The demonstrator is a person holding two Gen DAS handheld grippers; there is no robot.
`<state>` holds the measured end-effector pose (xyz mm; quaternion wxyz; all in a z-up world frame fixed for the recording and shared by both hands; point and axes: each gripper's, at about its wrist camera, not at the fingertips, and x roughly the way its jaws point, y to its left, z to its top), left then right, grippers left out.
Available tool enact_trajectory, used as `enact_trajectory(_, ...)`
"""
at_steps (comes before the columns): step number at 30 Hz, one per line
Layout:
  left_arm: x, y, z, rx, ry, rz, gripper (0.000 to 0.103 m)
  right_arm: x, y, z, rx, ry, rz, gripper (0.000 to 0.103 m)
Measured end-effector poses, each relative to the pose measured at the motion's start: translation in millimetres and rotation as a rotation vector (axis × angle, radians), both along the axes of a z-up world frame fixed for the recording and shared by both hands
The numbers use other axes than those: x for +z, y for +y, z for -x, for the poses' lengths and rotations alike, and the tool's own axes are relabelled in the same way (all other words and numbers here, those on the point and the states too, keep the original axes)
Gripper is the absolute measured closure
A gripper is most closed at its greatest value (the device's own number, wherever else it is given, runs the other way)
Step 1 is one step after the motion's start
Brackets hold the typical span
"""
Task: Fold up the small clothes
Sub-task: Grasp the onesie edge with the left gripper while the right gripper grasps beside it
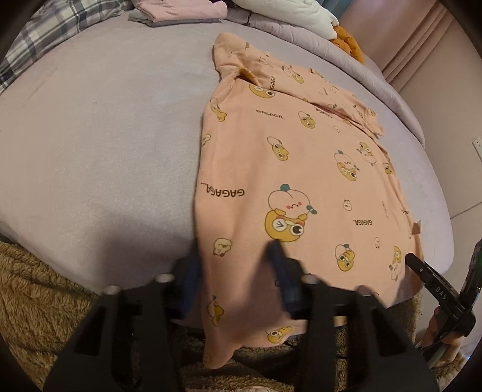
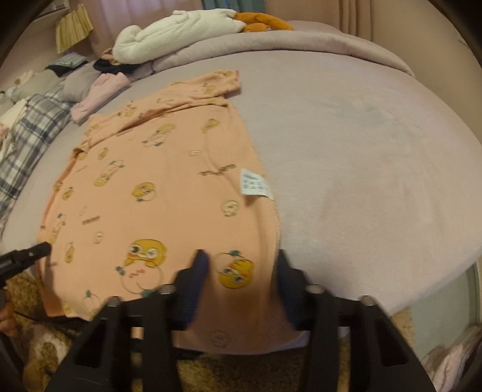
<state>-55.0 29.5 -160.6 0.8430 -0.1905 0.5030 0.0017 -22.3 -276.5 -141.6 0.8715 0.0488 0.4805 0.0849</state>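
Folding is barely begun, we judge: the peach shirt [image 1: 301,169] lies flat on the bed [image 1: 105,135], its hem hanging over the near edge, with 1 sleeve laid across the top. We hold the left gripper [image 1: 233,256] and the right gripper [image 2: 241,265] over the 2 hem corners, fingers spread and gripping nothing. Body folds remain. Folded clothes [image 1: 177,12] sit at the far edge.
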Motion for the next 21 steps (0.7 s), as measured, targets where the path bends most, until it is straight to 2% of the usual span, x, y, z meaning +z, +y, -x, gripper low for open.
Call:
enact_trajectory(1, -0.7, -1.3, 0.2, -0.007, -0.005, 0.011, 0.085, -0.2, 1.0, -1.0, 0.008, -0.001, -0.021, 0.083)
enact_trajectory(2, -1.0, -2.8, 0.5, -0.016, -0.009, 0.017, 0.093, -0.5, 1.6, -1.8, 0.014, 0.001, -0.043, 0.092)
enact_trajectory(3, -0.2, -4.8, 0.9, -0.02, -0.018, 0.009, 0.094, -0.5, 2.5, -1.3, 0.016, 0.001, -0.05, 0.093)
enact_trajectory(5, 3.4, -7.8, 1.3, -0.02, -0.034, 0.004, 0.097, 1.4, 4.5, -1.7, 0.021, -0.006, -0.057, 0.095)
enact_trajectory(8, 17.2, -4.2, 1.3, 0.0, -0.086, 0.052, 0.097, 14.4, 3.3, -1.5, 0.044, -0.037, -0.118, 0.096)
enact_trajectory(16, 63.6, -6.2, -29.9, -0.003, -0.233, -0.029, 0.097, 69.0, -0.1, -24.0, 0.057, -0.195, -0.165, 0.096)
enact_trajectory(19, 62.7, 3.4, -51.5, 0.031, -0.23, -0.046, 0.096, 80.0, 2.0, -42.5, 0.044, -0.228, -0.169, 0.096)
enact_trajectory(21, 52.2, 9.8, -67.5, 0.04, -0.196, -0.042, 0.096, 78.0, 5.3, -56.9, 0.026, -0.227, -0.155, 0.096)
